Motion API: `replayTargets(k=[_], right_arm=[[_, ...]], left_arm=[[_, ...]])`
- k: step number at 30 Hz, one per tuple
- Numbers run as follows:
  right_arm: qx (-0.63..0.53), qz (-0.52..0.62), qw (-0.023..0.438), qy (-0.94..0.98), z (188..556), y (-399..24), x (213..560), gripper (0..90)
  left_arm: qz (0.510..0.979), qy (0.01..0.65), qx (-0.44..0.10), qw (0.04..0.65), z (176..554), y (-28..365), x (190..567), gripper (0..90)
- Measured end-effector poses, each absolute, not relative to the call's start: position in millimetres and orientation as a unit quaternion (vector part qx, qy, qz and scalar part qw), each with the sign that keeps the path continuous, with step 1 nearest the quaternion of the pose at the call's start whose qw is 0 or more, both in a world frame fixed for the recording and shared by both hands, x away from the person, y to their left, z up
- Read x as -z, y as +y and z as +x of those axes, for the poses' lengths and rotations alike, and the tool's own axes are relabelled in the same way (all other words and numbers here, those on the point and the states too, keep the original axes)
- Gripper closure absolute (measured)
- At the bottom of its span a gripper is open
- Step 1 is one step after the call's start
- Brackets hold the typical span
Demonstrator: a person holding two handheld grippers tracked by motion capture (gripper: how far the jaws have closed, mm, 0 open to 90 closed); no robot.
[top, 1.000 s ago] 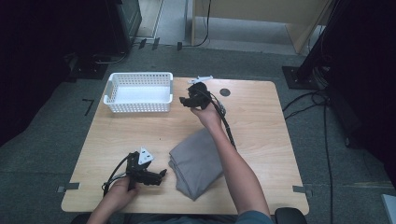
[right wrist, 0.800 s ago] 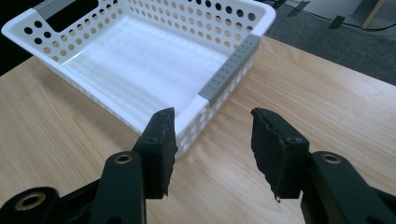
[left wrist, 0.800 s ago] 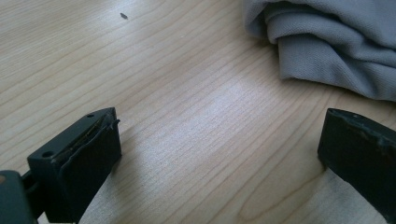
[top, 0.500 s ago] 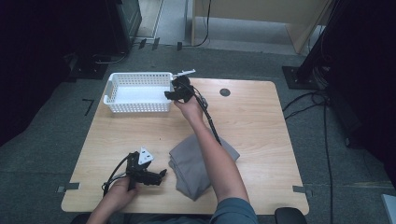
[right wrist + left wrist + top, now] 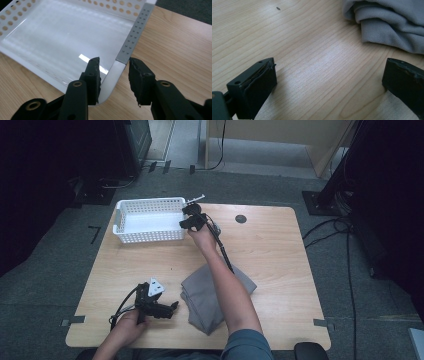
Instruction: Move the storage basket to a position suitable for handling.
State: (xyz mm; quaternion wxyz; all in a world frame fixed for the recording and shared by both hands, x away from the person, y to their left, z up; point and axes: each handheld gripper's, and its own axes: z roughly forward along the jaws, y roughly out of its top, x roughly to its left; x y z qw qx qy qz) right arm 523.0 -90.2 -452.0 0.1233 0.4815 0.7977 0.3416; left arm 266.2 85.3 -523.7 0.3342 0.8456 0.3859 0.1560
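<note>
While the right gripper (image 5: 186, 219) reaches the white basket (image 5: 131, 229) at the table's (image 5: 270, 250) far left in the high view, the left gripper (image 5: 172, 307) rests near the grey cloth (image 5: 200, 295). Left gripper view: jaws wide apart, empty, over bare wood beside the cloth (image 5: 387, 22). Right gripper view: jaws, just closing, straddle the basket's corner rim (image 5: 117, 68); one pad touches, the other stands clear.
</note>
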Motion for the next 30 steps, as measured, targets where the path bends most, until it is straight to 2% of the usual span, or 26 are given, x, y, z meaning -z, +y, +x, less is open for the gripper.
replayTargets(k=[1, 9, 19, 24, 30], right_arm=[[-0.336, 0.488, 0.123, 0.796, 523, -97, 451, 67.9], [-0.332, 0.522, 0.120, 0.776, 515, -136, 449, 79.8], [-0.321, 0.546, 0.137, 0.761, 496, -189, 449, 80.4], [-0.319, 0.576, 0.152, 0.737, 477, -226, 450, 80.2], [-0.312, 0.598, 0.167, 0.720, 458, -251, 450, 80.0]], left_arm=[[0.846, 0.385, -0.156, 0.334, 266, 85, 524, 0.0], [0.848, 0.383, -0.156, 0.331, 266, 86, 523, 0.0], [0.847, 0.384, -0.156, 0.332, 266, 86, 524, 0.0], [0.847, 0.384, -0.156, 0.333, 266, 86, 524, 0.0], [0.847, 0.384, -0.156, 0.333, 266, 85, 524, 0.0]])
